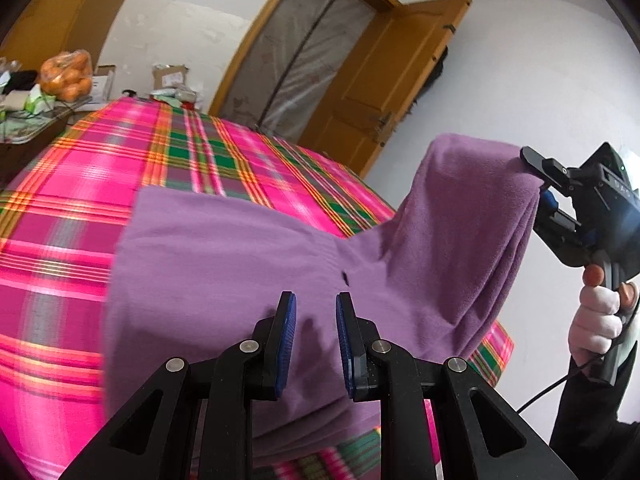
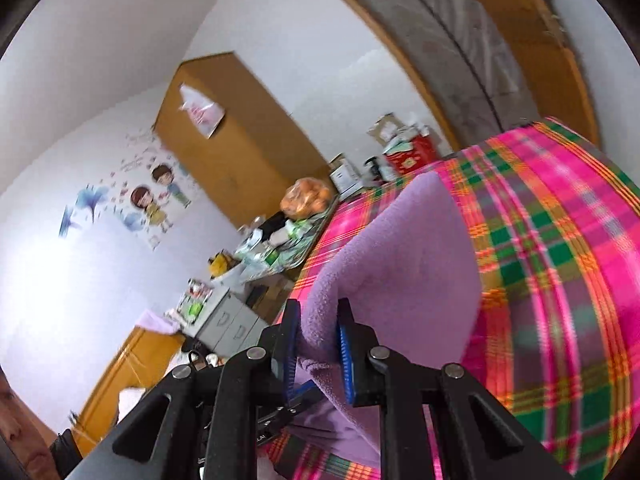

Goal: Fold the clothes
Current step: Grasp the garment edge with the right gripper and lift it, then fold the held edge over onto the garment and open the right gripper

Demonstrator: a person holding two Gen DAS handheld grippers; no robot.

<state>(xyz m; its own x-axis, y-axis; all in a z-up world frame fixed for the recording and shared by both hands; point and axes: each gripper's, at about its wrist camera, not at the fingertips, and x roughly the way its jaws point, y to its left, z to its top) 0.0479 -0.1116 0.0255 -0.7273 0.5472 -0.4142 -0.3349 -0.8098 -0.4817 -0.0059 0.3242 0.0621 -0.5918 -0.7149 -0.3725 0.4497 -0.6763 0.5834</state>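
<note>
Left gripper (image 1: 316, 344) sits nearest the left wrist camera, jaws apart with a clear gap, blue pads (image 1: 286, 344) facing each other, nothing clamped; purple fleece garment (image 1: 224, 264) lies directly beneath and ahead of it. Garment is spread on a bed covered by a pink, green and orange plaid sheet (image 1: 72, 208), near the bed's front edge. Its right end is lifted off the sheet and hangs in several stacked layers from the right gripper (image 1: 538, 178), whose 2 fingers are closed on the fabric edge. A white-gloved hand (image 1: 600, 316) wraps that gripper's handle, with a dark sleeve (image 1: 588, 432) below it and a thin cable trailing from the handle. Right wrist view confirms it: right gripper (image 2: 318, 344) has a thick fold of the garment (image 2: 400, 264) pinched between its pads, cloth rising to a peak ahead of the fingers, plaid sheet (image 2: 568, 280) behind. Background: bag of oranges (image 1: 68, 74) on a cluttered side table left of the bed, wooden door (image 1: 384, 80) standing open beside a curtained doorway, cartoon wall sticker (image 2: 156, 196) on the white wall, grey drawer unit (image 2: 228, 320) low down. Both views show motion blur on the sheet.
</note>
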